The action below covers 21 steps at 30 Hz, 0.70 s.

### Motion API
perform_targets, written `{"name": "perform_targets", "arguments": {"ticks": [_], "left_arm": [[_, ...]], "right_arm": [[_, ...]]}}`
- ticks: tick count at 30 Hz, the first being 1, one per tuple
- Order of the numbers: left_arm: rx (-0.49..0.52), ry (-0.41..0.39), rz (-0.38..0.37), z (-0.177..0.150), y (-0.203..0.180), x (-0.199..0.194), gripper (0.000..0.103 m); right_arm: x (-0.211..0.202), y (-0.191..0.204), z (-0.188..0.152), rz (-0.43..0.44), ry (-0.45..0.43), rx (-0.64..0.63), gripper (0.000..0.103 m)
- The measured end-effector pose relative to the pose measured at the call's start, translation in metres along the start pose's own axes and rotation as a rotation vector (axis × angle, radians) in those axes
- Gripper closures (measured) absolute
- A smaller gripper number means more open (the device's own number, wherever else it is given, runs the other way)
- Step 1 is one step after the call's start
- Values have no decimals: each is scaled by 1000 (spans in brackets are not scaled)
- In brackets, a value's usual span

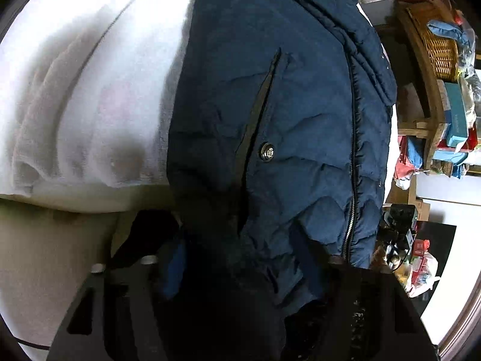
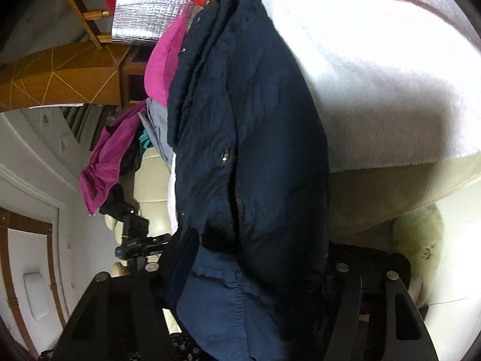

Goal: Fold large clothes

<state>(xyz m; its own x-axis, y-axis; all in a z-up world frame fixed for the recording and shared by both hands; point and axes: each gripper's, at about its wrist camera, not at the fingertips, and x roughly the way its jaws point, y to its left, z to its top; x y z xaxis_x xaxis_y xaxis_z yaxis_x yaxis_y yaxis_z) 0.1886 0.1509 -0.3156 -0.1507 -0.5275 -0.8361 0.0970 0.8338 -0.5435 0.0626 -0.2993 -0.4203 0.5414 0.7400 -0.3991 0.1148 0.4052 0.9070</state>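
left wrist and right wrist views of a navy padded jacket (image 1: 300, 126) lying across a white fleece blanket (image 1: 90, 90), its lower edge hanging over the near side of the cushion toward both cameras. in the left wrist view the front zipper (image 1: 354, 156), a slanted pocket opening (image 1: 258, 114) and a metal snap button (image 1: 267, 152) face upward, so the garment lies front side up. the left gripper (image 1: 240, 270) has the jacket's hem bunched between its two dark fingers (image 1: 312, 240); the cloth fills the gap, but shadow hides the pads, so whether they pinch it cannot be told. in the right wrist view the right gripper (image 2: 246, 273) likewise straddles the jacket (image 2: 255, 150) at a lighter blue lining fold (image 2: 216, 294); its fingers (image 2: 180, 252) stand apart with fabric between them, and a firm pinch cannot be confirmed. holding the hem at two points would let the person lift and turn the edge evenly for a fold. a pile of magenta and grey garments (image 2: 126, 138) lies beyond the jacket, presumably awaiting folding. the thick padding is likely to spring back and slip from a shallow grip.
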Motion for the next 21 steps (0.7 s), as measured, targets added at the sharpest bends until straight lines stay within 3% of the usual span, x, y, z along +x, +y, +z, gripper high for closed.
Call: {"name": "perform_targets", "arguments": {"ticks": [1, 2, 3, 5, 13, 21], "left_arm": [[8, -9, 13, -2, -2, 0, 68], [17, -22, 20, -3, -4, -2, 75], [25, -33, 17, -3, -6, -4, 83], [48, -64, 1, -3, -11, -14, 84], [175, -165, -26, 8, -50, -66, 88], [200, -280, -86, 29, -72, -111, 89]], "right_arm": [[0, 6, -1, 0, 4, -24, 56], [-1, 10, -1, -6, -1, -43, 75], [-4, 18, 0, -11, -13, -68, 79], [-11, 35, 2, -8, -41, -114, 86], [-36, 103, 31, 45, -173, -256, 91], [-40, 136, 62, 63, -246, -299, 93]]}}
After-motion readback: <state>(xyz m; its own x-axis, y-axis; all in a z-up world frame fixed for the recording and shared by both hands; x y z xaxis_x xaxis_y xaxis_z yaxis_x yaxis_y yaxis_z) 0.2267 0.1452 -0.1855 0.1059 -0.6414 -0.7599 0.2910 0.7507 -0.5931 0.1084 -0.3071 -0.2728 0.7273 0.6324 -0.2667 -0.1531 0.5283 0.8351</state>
